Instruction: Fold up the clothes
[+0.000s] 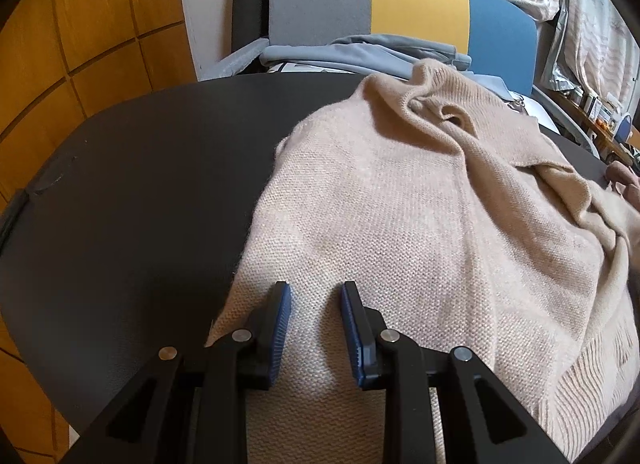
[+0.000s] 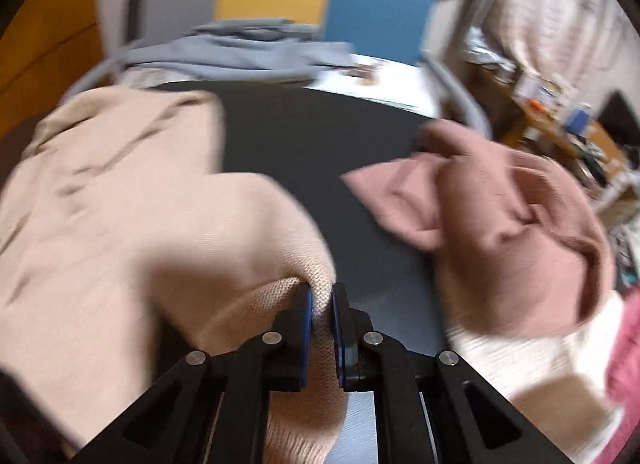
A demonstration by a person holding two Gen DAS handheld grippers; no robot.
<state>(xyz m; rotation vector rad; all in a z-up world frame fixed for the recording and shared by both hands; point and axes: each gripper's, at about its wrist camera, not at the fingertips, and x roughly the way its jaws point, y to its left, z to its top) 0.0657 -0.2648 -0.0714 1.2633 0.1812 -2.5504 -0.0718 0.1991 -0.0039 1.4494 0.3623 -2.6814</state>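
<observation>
A beige knit sweater (image 1: 400, 200) lies spread on the black table (image 1: 152, 168). My left gripper (image 1: 316, 292) is open over the sweater's near left edge, with the fabric lying between and under its jaws. In the right wrist view the same sweater (image 2: 120, 204) fills the left side. My right gripper (image 2: 321, 292) is shut on a fold of its beige fabric and holds it lifted off the table (image 2: 320, 132). The right view is motion-blurred.
A crumpled pink garment (image 2: 500, 232) lies on the table's right side, with a white knit piece (image 2: 532, 356) under it. Behind the table stands a grey, yellow and blue chair (image 1: 400, 0) with light blue clothes (image 1: 360, 52) on it. A wooden floor (image 1: 80, 24) is at left.
</observation>
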